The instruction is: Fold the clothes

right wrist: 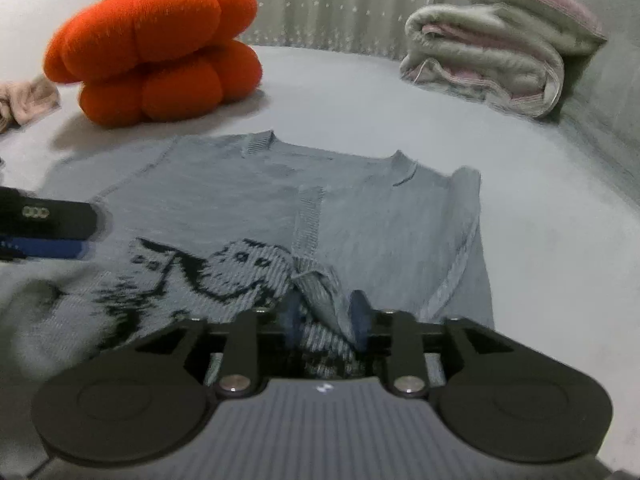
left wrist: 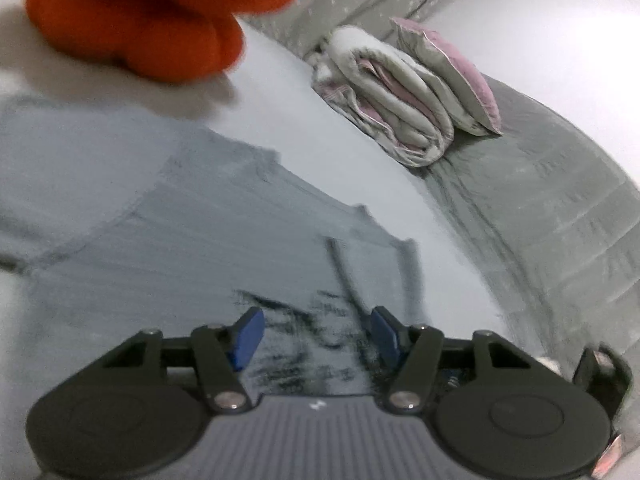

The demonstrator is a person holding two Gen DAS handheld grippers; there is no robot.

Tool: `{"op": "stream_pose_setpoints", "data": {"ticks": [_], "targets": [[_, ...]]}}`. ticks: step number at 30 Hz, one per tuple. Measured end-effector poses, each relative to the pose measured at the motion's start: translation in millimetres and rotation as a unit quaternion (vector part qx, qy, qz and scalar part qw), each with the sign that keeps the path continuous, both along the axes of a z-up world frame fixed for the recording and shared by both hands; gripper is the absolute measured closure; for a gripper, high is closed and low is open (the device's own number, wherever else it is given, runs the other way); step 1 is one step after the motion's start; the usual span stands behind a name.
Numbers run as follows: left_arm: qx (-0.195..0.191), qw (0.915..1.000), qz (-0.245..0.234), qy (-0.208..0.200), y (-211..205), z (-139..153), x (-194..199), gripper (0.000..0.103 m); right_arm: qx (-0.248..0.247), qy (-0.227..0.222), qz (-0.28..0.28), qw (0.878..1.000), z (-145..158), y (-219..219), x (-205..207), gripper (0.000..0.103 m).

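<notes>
A grey-blue knit sweater [left wrist: 192, 232] [right wrist: 240, 200] with a black pattern lies flat on the pale bed, neck toward the far side. One sleeve is folded across its body, and the ribbed cuff [right wrist: 320, 292] bunches up between the blue pads of my right gripper [right wrist: 326, 316]. The pads stand a little apart from the cuff and do not press on it. My left gripper [left wrist: 316, 332] hovers open just over the black pattern, with nothing between its fingers. One of its fingers [right wrist: 60, 220] shows at the left edge of the right wrist view.
An orange pumpkin cushion [left wrist: 152, 12] [right wrist: 160, 52] sits beyond the sweater at the far left. A folded quilt [left wrist: 392, 96] [right wrist: 492, 64] with a pink-edged pillow [left wrist: 452, 72] lies at the far right. A beige cloth [right wrist: 24, 100] lies at the left edge.
</notes>
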State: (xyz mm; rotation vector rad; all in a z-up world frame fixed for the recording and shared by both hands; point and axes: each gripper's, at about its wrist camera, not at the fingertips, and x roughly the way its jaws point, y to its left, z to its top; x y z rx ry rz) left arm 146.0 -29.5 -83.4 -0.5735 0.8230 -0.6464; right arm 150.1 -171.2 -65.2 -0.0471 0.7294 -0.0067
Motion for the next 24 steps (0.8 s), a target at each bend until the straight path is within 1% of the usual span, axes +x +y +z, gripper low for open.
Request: {"op": "stream_pose_setpoints", "data": {"ticks": [3, 5, 8, 10, 13, 15, 18, 19, 21, 22, 23, 24], "targets": [[-0.012, 0.9994, -0.024, 0.023, -37, -8, 6, 0.046, 0.029, 0.011, 0.012, 0.999, 11, -6, -20, 0.064], [0.0, 0.9991, -0.028, 0.031, -55, -12, 6, 0.048, 0.041, 0.009, 0.017, 0.999, 18, -8, -34, 0.064], [0.019, 0.9984, -0.034, 0.042, -81, -17, 5, 0.05, 0.041, 0.022, 0.024, 0.999, 24, -10, -53, 0.064], [0.027, 0.9986, -0.024, 0.038, -90, -19, 5, 0.052, 0.04, 0.031, 0.029, 0.998, 24, -11, -67, 0.064], [0.017, 0.9991, 0.002, 0.037, -93, -24, 9, 0.055, 0.036, 0.047, 0.03, 0.998, 18, -13, -84, 0.064], [0.007, 0.9991, 0.019, 0.037, -94, -28, 12, 0.056, 0.021, 0.052, 0.027, 0.998, 10, -12, -93, 0.065], [-0.012, 0.9984, 0.041, 0.036, -94, -33, 18, 0.059, -0.009, 0.044, 0.02, 0.999, 1, -11, -100, 0.066], [-0.016, 0.9982, 0.047, 0.035, -95, -34, 20, 0.061, -0.017, 0.042, 0.019, 0.999, 0, -10, -101, 0.067], [-0.021, 0.9978, 0.053, 0.033, -99, -36, 23, 0.066, -0.053, 0.027, 0.034, 0.998, 2, -4, -104, 0.069], [-0.02, 0.9979, 0.052, 0.032, -102, -36, 24, 0.072, -0.072, 0.019, 0.042, 0.996, 4, -1, -105, 0.071], [-0.019, 0.998, 0.051, 0.031, -105, -37, 25, 0.082, -0.085, 0.018, 0.045, 0.995, 2, -1, -105, 0.072], [-0.017, 0.9981, 0.051, 0.029, -107, -37, 26, 0.088, -0.097, 0.019, 0.046, 0.994, 0, -1, -105, 0.075]]}}
